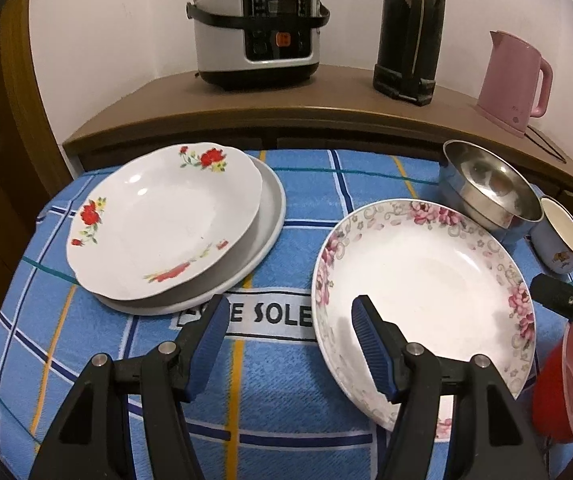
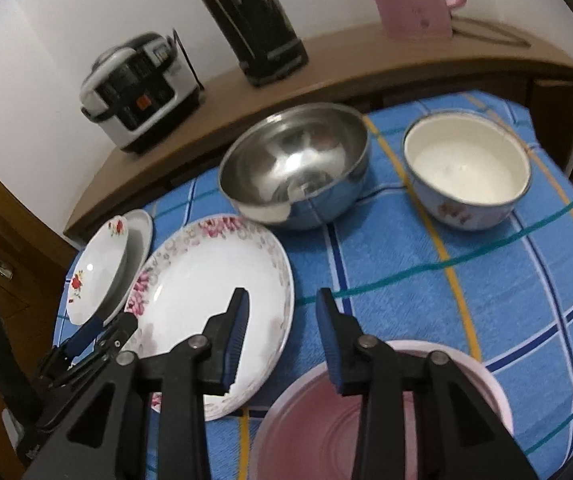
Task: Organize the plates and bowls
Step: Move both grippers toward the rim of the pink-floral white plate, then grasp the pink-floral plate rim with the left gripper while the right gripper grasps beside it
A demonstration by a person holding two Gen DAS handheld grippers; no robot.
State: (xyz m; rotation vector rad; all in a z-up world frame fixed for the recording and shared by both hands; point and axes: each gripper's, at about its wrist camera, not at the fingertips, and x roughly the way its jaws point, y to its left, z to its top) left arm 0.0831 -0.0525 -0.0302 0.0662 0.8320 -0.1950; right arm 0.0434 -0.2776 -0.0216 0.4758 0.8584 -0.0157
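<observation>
A red-flowered plate (image 1: 158, 220) lies stacked on a plain white plate (image 1: 272, 204) at the left of the blue checked cloth. A pink-flowered plate (image 1: 426, 280) lies to the right; it also shows in the right wrist view (image 2: 214, 292). My left gripper (image 1: 290, 318) is open and empty, its right finger over that plate's near rim. A steel bowl (image 2: 294, 168), a blue enamel bowl (image 2: 466, 168) and a red bowl (image 2: 366, 420) lie on the right. My right gripper (image 2: 282, 312) is open and empty above the red bowl's far rim.
A wooden shelf (image 1: 326, 100) behind the table holds a rice cooker (image 1: 256, 24), a black thermos (image 1: 410, 28) and a pink kettle (image 1: 514, 80). A wooden cabinet (image 2: 2, 272) stands at the left.
</observation>
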